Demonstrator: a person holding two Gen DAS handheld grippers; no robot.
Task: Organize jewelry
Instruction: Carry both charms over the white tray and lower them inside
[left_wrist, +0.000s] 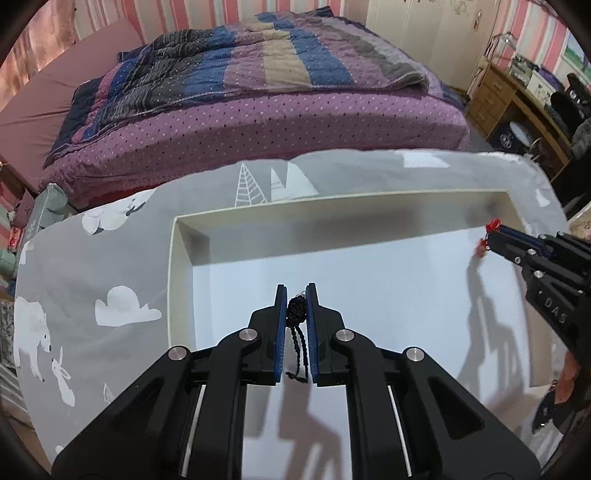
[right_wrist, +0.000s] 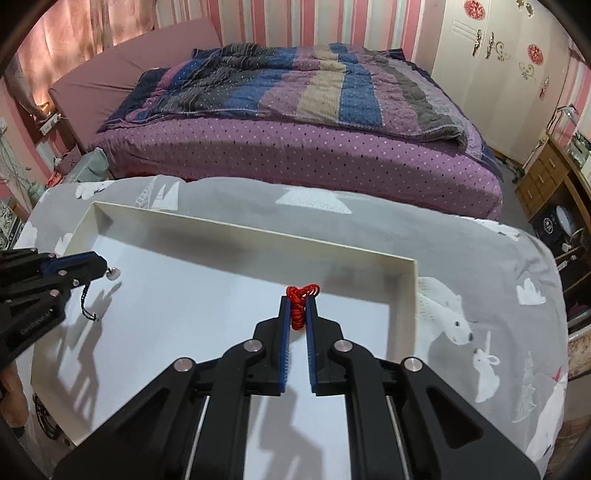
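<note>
A shallow white tray (left_wrist: 181, 266) lies on a grey printed cloth. My left gripper (left_wrist: 296, 291) is shut on a black braided cord piece (left_wrist: 296, 312) and holds it above the tray's middle; its cord ends hang between the fingers. It shows in the right wrist view (right_wrist: 105, 267), with a silver bead (right_wrist: 116, 273) at the tip. My right gripper (right_wrist: 299, 299) is shut on a red braided cord piece (right_wrist: 298, 306) above the tray's right part, near the far right corner. It shows in the left wrist view (left_wrist: 491, 230).
The tray (right_wrist: 406, 295) sits on a cloth-covered table (right_wrist: 480, 280). Behind it stands a bed (right_wrist: 295, 147) with a striped purple and blue quilt. A wooden desk (left_wrist: 517, 103) is at the right, a white wardrobe (right_wrist: 491, 74) behind.
</note>
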